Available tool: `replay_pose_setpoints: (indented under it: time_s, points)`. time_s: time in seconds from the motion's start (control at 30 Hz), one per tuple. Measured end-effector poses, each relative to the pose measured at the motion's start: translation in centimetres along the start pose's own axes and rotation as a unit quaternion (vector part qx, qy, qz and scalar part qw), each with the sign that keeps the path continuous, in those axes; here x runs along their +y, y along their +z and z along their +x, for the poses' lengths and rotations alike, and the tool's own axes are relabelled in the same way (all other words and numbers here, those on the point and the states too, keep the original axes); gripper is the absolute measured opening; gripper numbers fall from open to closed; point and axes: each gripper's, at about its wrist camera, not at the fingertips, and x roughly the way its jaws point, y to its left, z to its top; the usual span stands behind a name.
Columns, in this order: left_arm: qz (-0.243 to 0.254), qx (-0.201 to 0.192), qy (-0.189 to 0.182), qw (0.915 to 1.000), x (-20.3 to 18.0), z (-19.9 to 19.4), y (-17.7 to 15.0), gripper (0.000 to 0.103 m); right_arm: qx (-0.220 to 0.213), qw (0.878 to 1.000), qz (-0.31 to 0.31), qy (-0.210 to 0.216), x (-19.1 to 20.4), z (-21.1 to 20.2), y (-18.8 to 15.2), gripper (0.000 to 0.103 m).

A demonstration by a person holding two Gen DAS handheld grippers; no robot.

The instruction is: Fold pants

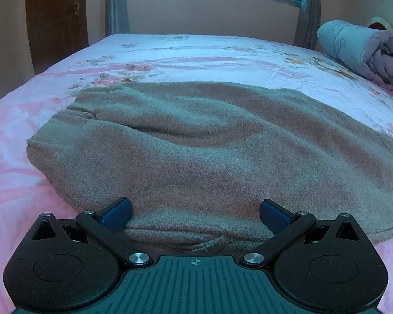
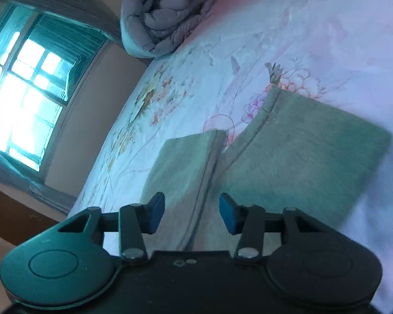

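Grey-brown pants (image 1: 209,141) spread flat on floral bedsheet (image 1: 196,52); left gripper (image 1: 195,216) wide, straddling near edge; right gripper (image 2: 192,213) parted over leg ends (image 2: 288,151), gripping nothing; rolled quilt (image 1: 359,49) at bedhead

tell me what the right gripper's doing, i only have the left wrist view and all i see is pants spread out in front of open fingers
Observer: The right gripper is open too, with a seamed edge of the pants running between its fingers.
Operator: is it at the legs or the waist end
Observer: The leg end, it seems: two separate panels lie side by side there with a narrow gap of floral sheet between them.
Operator: anything near it on the bed
Observer: A rolled grey quilt sits beyond the pants, well clear of them.
Operator: is its camera level like mine
Observer: No, the right wrist view is tilted; the window leans sharply at its left.
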Motion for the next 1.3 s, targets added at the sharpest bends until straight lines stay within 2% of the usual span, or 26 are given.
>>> replay_pose_setpoints:
  time_s: [0.1,0.23,0.27,0.3,0.37,0.5,0.6,0.67,0.77,0.83,0.9,1.0,1.07,1.1,1.13,1.17,1.3]
  points:
    - [-0.003,0.002,0.006,1.0,-0.2,0.0,0.0,0.103,-0.004,1.0,0.008,0.013,0.1,1.8,1.1,0.038]
    - [-0.005,0.009,0.014,0.9998,-0.5,0.3,0.3,0.103,0.03,0.999,0.014,-0.011,0.1,5.1,2.4,0.037]
    - [-0.005,0.01,0.015,0.9998,-0.5,0.3,0.3,0.103,0.034,0.999,0.006,-0.015,0.4,5.6,2.6,0.026]
    - [-0.005,0.01,0.016,0.9998,-0.5,0.4,0.3,0.103,0.042,0.999,-0.001,-0.019,0.8,6.1,2.8,0.0]
    - [-0.005,0.008,0.015,0.9998,-0.5,0.3,0.3,0.103,0.051,0.998,-0.017,-0.027,1.8,6.6,3.2,0.0]
    - [-0.007,0.001,0.017,0.9998,-0.6,0.3,0.0,0.103,0.041,0.993,-0.109,0.029,9.3,5.9,3.9,0.0]
    - [-0.007,0.005,0.017,0.9998,-0.6,0.3,0.2,0.103,0.021,0.983,-0.155,0.1,17.0,4.5,4.8,0.0]
    - [-0.005,0.007,0.014,0.9999,-0.5,0.3,0.3,0.103,-0.008,0.973,-0.181,0.143,21.3,2.1,5.7,0.0]
    - [-0.006,0.002,0.011,0.9999,-0.3,0.2,0.0,0.103,-0.059,0.964,-0.192,0.172,22.9,-2.4,6.8,0.0]
    - [-0.007,-0.006,0.01,0.9999,-0.3,0.0,-0.2,0.103,-0.086,0.967,-0.175,0.164,20.1,-5.3,7.4,0.0]
    - [-0.007,-0.012,0.01,0.9999,-0.3,0.0,-0.5,0.103,-0.099,0.975,-0.154,0.125,15.4,-7.1,7.4,0.0]
    - [-0.006,-0.013,0.007,0.9999,-0.2,0.0,-0.5,0.103,-0.08,0.993,-0.09,0.02,5.1,-7.4,6.1,0.0]
    - [-0.002,-0.011,0.006,0.9999,-0.3,0.0,-0.4,0.103,-0.048,0.998,-0.013,-0.036,-2.1,-6.6,4.6,0.0]
    - [-0.001,-0.009,0.005,0.9999,-0.2,0.0,-0.3,0.103,-0.033,0.998,0.011,-0.057,-4.4,-6.1,3.8,0.0]
    - [0.0,-0.008,0.005,1.0,-0.2,0.1,-0.2,0.103,-0.027,0.997,0.03,-0.066,-6.3,-5.8,2.9,0.0]
    - [0.0,-0.007,0.005,1.0,-0.2,0.0,-0.2,0.103,-0.031,0.997,0.043,-0.056,-7.1,-5.8,2.3,0.0]
    - [0.0,-0.007,0.007,1.0,-0.3,0.1,-0.2,0.103,-0.047,0.996,0.055,-0.045,-7.1,-5.9,1.9,0.0]
